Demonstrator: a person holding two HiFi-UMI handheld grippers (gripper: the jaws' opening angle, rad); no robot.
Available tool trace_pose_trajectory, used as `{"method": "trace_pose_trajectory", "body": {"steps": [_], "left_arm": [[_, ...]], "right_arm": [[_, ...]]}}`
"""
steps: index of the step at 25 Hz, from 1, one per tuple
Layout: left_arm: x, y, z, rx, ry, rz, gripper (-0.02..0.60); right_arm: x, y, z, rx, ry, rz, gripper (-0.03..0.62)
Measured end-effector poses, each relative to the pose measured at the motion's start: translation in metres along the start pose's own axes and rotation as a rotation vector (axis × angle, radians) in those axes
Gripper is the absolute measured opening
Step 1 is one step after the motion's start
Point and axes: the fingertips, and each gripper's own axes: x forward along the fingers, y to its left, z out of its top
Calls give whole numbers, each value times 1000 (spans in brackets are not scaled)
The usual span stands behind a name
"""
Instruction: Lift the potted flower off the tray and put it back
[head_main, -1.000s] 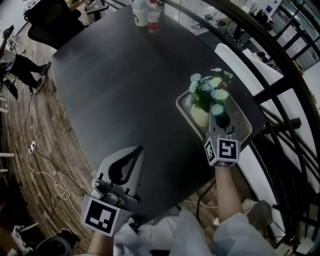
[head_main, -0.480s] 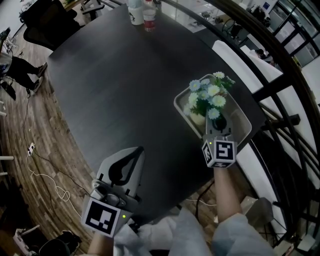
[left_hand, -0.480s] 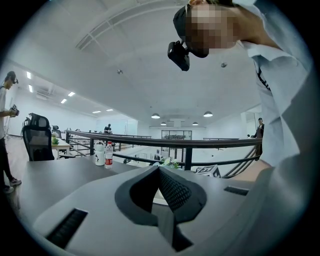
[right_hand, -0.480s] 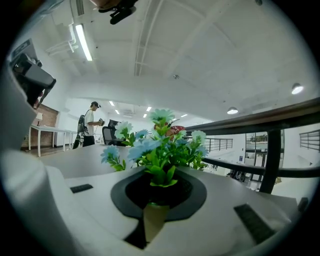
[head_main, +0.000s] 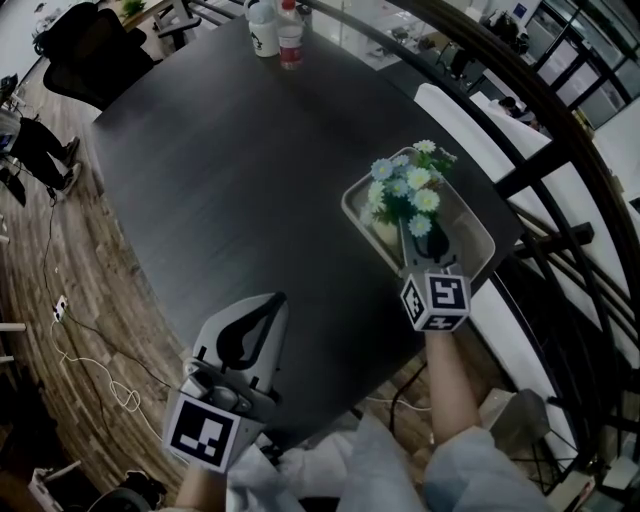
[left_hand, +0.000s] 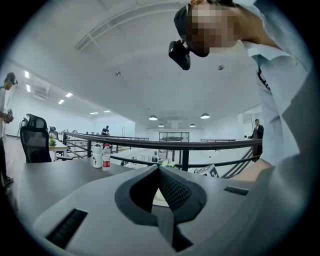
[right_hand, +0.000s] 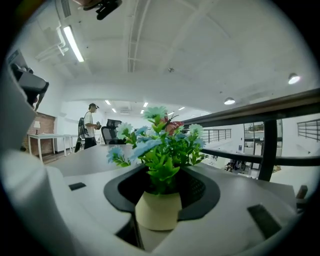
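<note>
Potted flower (head_main: 403, 198) stands in the tray (head_main: 476, 240) at the bench's (head_main: 250, 170) right edge, between the right gripper (head_main: 416, 236) jaws, which have just been opening and are clear of the pot. Left gripper (head_main: 271, 305) sits near, jaws together.

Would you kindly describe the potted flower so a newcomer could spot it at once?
On the dark round table, look to the pale tray by the railing. In it stands the potted flower: cream pot, pale-blue blooms, the only plant there.
</note>
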Motion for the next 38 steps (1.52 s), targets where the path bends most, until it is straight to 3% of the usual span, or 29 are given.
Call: {"method": "trace_pose_trajectory", "body": {"steps": [10, 20, 23, 27, 31, 38], "left_arm": [[-17, -7, 9, 19, -23, -32, -2], [-43, -16, 26, 34, -66, -58, -2], [-51, -20, 32, 42, -84, -65, -2], [-63, -24, 42, 46, -109, -78, -2], [-74, -26, 49, 54, -119, -93, -2], [-92, -30, 63, 71, -161, -104, -2]], "right_arm": [[-39, 8, 10, 46, -11, -55, 179], [-84, 41, 33, 10, -20, -53, 176], [-101, 49, 48, -2, -49, -76, 94], [-122, 63, 68, 0, -82, -93, 70], [-139, 79, 87, 22, -104, -89, 5], [-169, 110, 111, 6, -130, -71, 2]]}}
